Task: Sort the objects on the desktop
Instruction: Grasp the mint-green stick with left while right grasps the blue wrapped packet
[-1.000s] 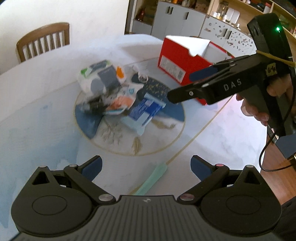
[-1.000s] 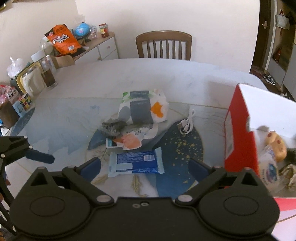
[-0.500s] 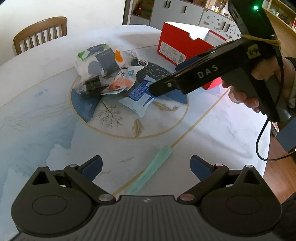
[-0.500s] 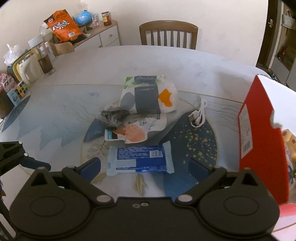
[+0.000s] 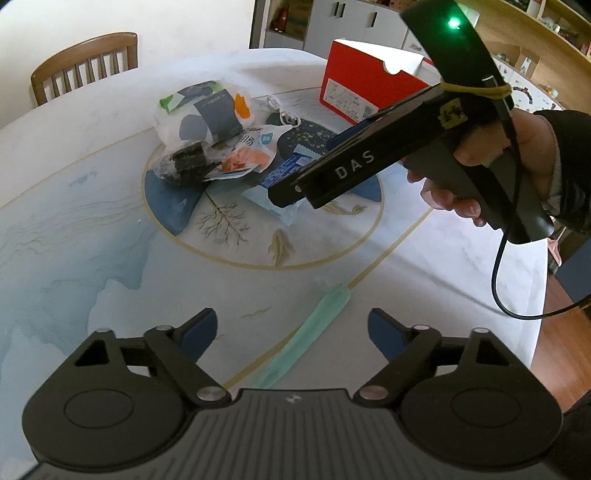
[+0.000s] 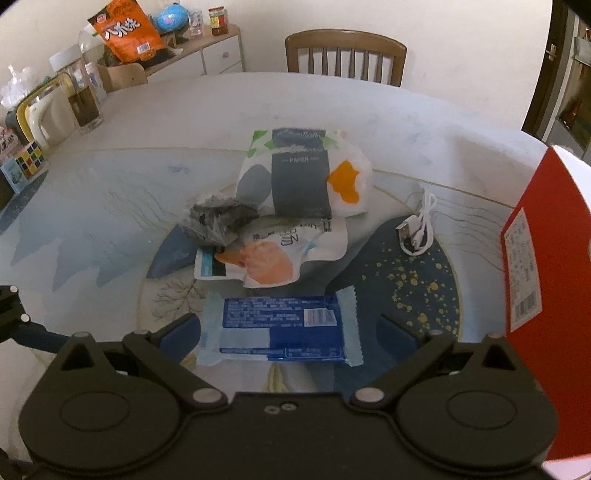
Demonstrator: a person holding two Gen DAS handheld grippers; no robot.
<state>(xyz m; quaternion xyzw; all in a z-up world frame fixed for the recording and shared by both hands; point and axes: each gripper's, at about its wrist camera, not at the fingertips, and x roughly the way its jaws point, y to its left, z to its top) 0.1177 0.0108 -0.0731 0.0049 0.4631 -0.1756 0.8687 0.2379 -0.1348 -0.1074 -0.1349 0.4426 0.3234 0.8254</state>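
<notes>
Clutter sits at the middle of the round table (image 6: 110, 122): a white paper pack (image 6: 303, 177) farthest back, a crumpled dark wrapper (image 6: 216, 219) at its left corner, a white pouch with an orange picture (image 6: 273, 254) lying against both, and a blue-and-white packet (image 6: 282, 328) flat on the table nearest the right gripper (image 6: 288, 328). A coiled white USB cable (image 6: 419, 230) lies apart to the right of the pile, between it and the red box (image 6: 532, 266) (its open top is cut off at the edge of the right wrist view, so the contents cannot be told). A wooden chair (image 6: 345, 55) stands behind the table, and jars and an orange snack bag (image 6: 125, 31) crowd the sideboard at left.

From the left wrist view, the right gripper, held in a hand (image 5: 491, 162), reaches across in front of the pile and hides much of the blue-and-white packet. Its fingers are spread wide on either side of the packet, not pressing it.

The left gripper (image 5: 291, 332) has its fingers closing from wide, with a pale green strip (image 5: 306, 339) on the table between them, untouched.
</notes>
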